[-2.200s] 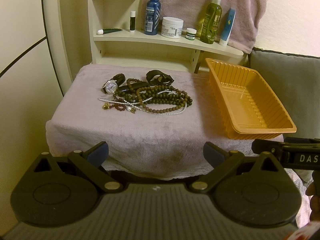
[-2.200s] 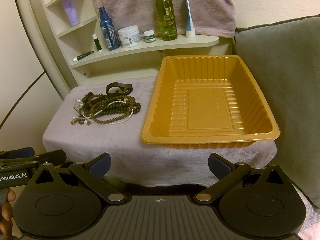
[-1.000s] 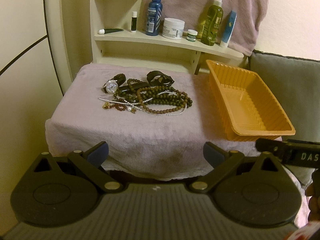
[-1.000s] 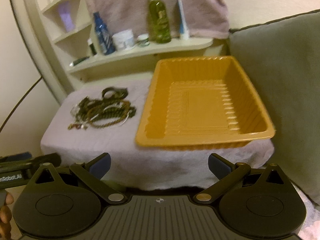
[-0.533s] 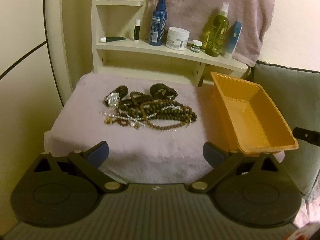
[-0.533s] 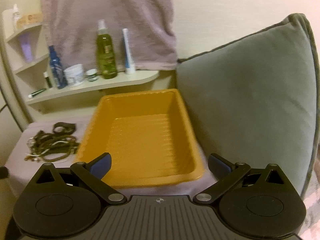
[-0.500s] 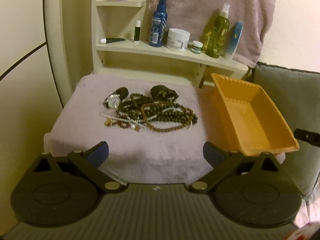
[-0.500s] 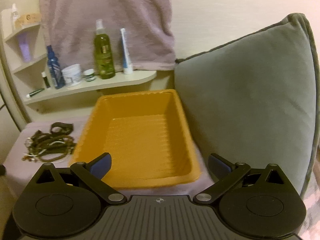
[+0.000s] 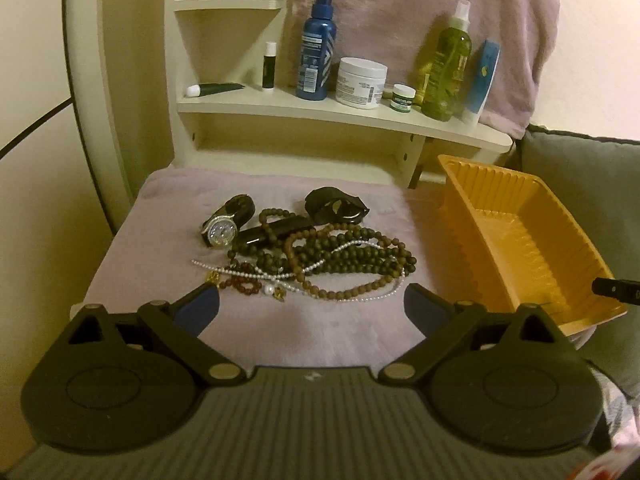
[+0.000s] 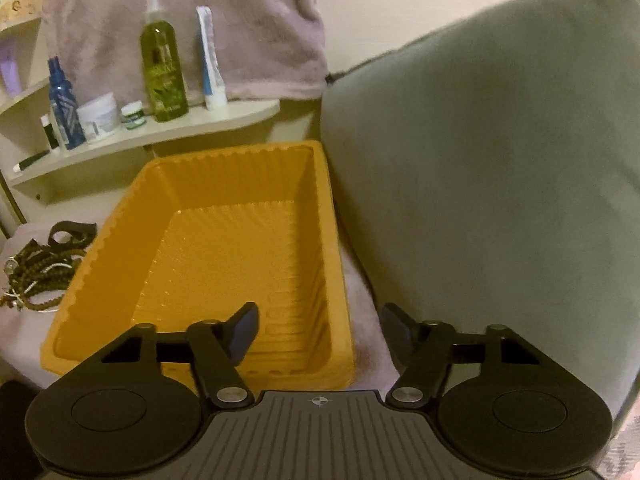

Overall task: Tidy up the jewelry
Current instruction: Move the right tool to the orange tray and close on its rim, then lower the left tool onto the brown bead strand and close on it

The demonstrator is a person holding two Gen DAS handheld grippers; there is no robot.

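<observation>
A tangle of jewelry (image 9: 320,256) lies on a lilac cloth: brown bead strings, a thin pearl string, a wristwatch (image 9: 221,233) and a black band (image 9: 336,208). My left gripper (image 9: 311,308) hovers just short of the pile, open, with nothing between its fingers. To the right stands an orange ribbed tray (image 9: 492,216), with nothing in it. My right gripper (image 10: 319,328) is at the near right corner of the tray (image 10: 240,184), and its jaws are closing. One finger is inside the tray and the other outside, with the tray wall between them, untouched. The jewelry (image 10: 40,268) shows at the far left.
Behind the cloth a cream shelf (image 9: 344,114) carries a blue spray bottle (image 9: 316,56), a white jar, a green bottle (image 9: 448,68) and tubes. A grey pillow (image 10: 480,180) stands close to the tray's right side. A lilac towel hangs behind the shelf.
My right gripper came down to the tray's near right corner and its jaws have narrowed around the tray wall. My left gripper moved closer to the jewelry pile.
</observation>
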